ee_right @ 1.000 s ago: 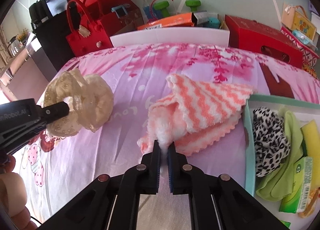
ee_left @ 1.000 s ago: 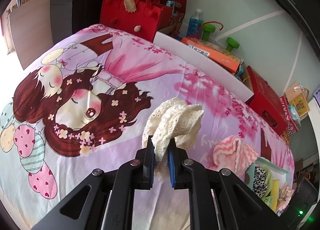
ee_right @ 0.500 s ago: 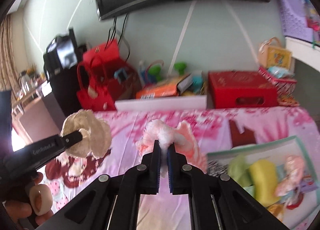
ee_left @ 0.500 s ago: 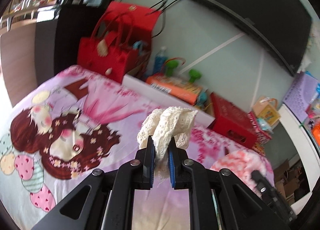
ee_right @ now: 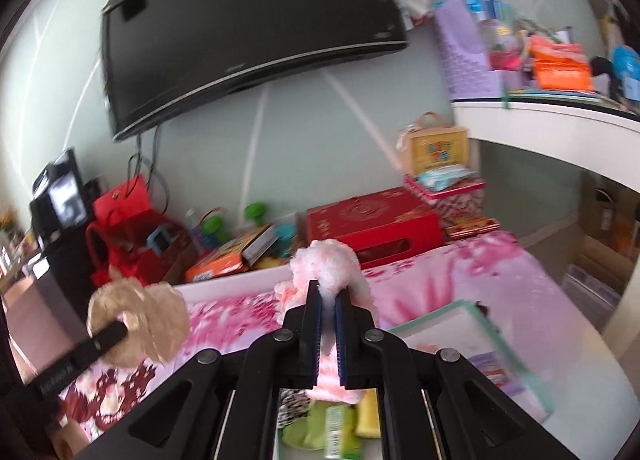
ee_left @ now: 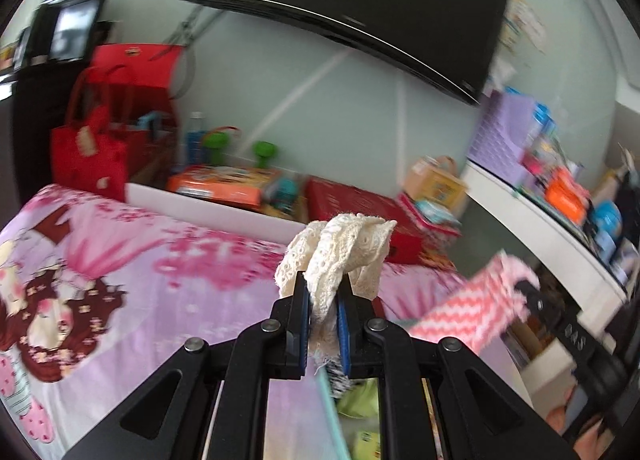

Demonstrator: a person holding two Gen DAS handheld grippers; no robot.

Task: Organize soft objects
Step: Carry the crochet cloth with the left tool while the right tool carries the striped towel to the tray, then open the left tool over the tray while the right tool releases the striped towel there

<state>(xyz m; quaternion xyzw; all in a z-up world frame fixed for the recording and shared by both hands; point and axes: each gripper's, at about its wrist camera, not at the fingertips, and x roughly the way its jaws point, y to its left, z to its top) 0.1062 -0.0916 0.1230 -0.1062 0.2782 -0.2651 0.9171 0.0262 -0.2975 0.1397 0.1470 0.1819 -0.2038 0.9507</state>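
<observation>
A black television point(ee_right: 248, 32) hangs on the pale green wall above a cluttered floor strip. Along that strip stand a red tote bag point(ee_left: 90, 156), green dumbbells point(ee_left: 266, 150), an orange box point(ee_left: 224, 184) and a red box point(ee_right: 372, 224). A white shelf point(ee_right: 552, 120) at the right carries a purple basket point(ee_right: 464, 56) and assorted packages. The pink cartoon bedsheet point(ee_left: 132, 268) covers the bed in front of these items.

The left gripper point(ee_left: 323, 296) is clenched on a cream lace cloth point(ee_left: 340, 252), which bunches above the blue pads and hangs clear of the bedsheet. The gripper points slightly downward, toward the far wall.

The right gripper point(ee_right: 328, 300) is clamped on a pink striped towel point(ee_right: 332, 272); the fluffy end bulges above the pads and the rest hangs below, over a teal-rimmed tray point(ee_right: 436, 314). The tray rests on the bed and holds green and yellow soft items plus a leopard-print piece, partly hidden behind the gripper body.

In the right wrist view the left gripper and the lace cloth appear at the left, well apart from the towel. Both views are motion-blurred.
</observation>
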